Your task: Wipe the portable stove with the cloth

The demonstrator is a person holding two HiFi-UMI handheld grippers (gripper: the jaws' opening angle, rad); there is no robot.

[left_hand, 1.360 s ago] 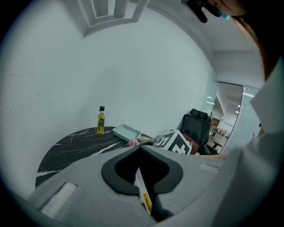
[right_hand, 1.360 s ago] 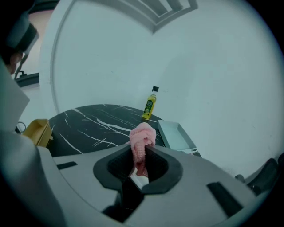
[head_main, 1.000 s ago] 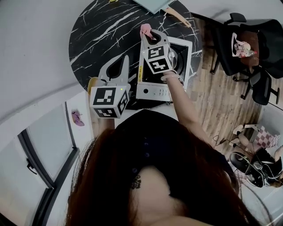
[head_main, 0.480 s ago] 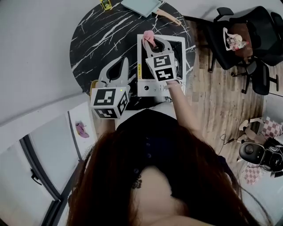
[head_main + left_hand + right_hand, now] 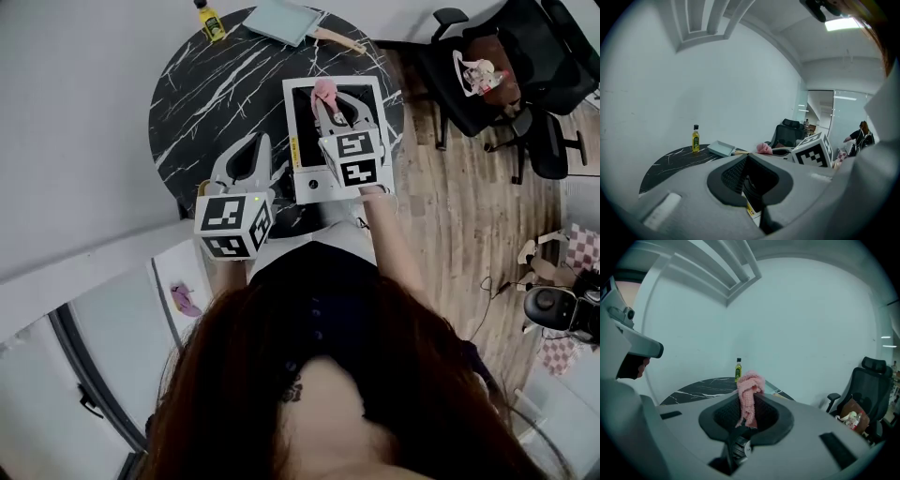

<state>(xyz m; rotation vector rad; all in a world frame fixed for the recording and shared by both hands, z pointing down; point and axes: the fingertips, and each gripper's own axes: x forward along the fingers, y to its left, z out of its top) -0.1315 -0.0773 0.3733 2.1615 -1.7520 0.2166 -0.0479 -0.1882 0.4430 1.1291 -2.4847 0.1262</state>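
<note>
The white portable stove [image 5: 309,186] sits on the near right part of a round black marble table [image 5: 216,94]. My right gripper [image 5: 330,101] hangs over the stove's far half, shut on a pink cloth [image 5: 323,91]. In the right gripper view the cloth [image 5: 749,394] bunches above the closed jaws and hangs down between them. My left gripper [image 5: 265,142] hovers left of the stove over the table's near edge, jaws together with nothing in them; they meet at a point in the left gripper view [image 5: 745,157].
A yellow oil bottle [image 5: 208,19], a pale blue tray [image 5: 281,19] and a wooden utensil [image 5: 339,39] lie at the table's far edge. Black office chairs [image 5: 487,75] stand on the wooden floor to the right. A white wall runs along the left.
The right gripper has drawn the pink cloth from beyond the stove's far left corner to over the stove's far half. The head view has shifted. The left gripper has barely moved.
</note>
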